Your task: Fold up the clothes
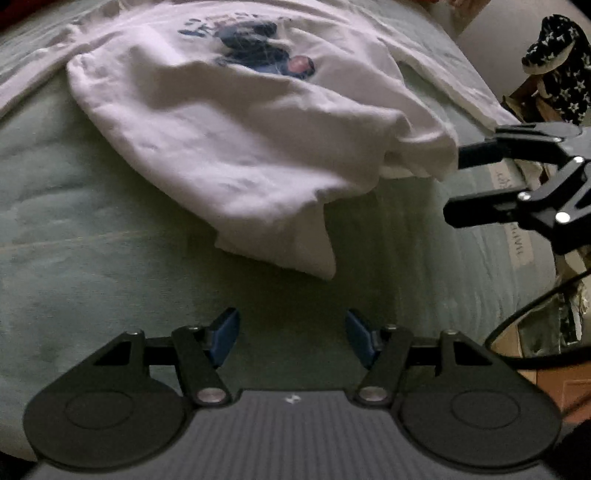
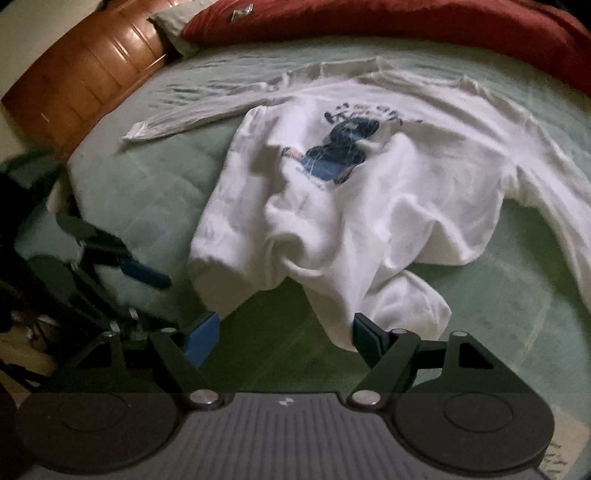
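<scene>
White long-sleeved shirt [image 2: 369,206] lies rumpled, print up, on green bedspread [image 2: 147,192]

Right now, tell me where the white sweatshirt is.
The white sweatshirt lies spread on the green bedsheet, centre of the right wrist view, below the red pillow.

We see the shirt [image 2: 369,206] lying on the bed [image 2: 147,184], one sleeve [image 2: 207,110] stretched toward the headboard [image 2: 81,85]. Behind it lies a blanket [image 2: 406,26]. The left gripper [image 1: 291,332] sits before the hem, the right gripper [image 2: 284,339] beside it.
</scene>
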{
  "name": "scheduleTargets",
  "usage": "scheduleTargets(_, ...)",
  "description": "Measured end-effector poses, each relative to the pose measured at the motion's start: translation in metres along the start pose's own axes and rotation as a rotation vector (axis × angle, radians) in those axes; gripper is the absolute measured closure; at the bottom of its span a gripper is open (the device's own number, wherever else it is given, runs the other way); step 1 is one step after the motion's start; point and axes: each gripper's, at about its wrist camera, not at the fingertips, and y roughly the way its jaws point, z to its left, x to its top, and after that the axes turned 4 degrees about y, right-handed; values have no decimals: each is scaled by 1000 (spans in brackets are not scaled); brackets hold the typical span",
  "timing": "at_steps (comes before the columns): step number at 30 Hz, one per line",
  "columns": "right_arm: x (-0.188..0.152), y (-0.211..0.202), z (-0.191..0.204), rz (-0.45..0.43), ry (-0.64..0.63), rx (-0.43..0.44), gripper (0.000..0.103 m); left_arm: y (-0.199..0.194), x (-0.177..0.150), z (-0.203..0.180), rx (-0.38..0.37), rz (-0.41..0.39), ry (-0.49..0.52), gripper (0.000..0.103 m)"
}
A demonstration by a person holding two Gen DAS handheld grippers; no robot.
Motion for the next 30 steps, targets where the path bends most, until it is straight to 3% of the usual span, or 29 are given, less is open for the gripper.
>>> scheduleTargets(7, 4, -5, -1, -47, -78, -125, 22, 15, 26, 10, 4, -124, -80, 40)
scheduleTargets(14, 2, 13, -8, -16, -358, -284, 22, 11, 17, 16, -5, -180, -106, 42)
scheduleTargets(17, -2, 28, -9, 15, -419, -264, 22, 11, 22, 19, 6, -203, -124, 56)
scheduleTargets(18, -2, 34, -9, 28, -433, -265, 26, 11, 23, 20, 15, -211, -132, 67)
scheduleTargets(19, -1, 37, -8, 41, -436, -270, 31, 9, 24, 23, 12, -214, -137, 73)
scheduleTargets(21, 3, 38, -9, 57, -407, -244, 57, 3, 23, 27, 10, -219, -140, 82)
scheduleTargets(22, 5, 36, -10, 63, -384, -222, 61, -2, 21, 28, 12, -222, -139, 86)
scheduleTargets(23, 8, 34, -11, 69, -358, -196, 70, -7, 20, 30, 15, -225, -138, 87)
scheduleTargets(30, 20, 2, -16, 107, -127, 50, 75, -63, 18, 51, 27, -201, -90, 89)
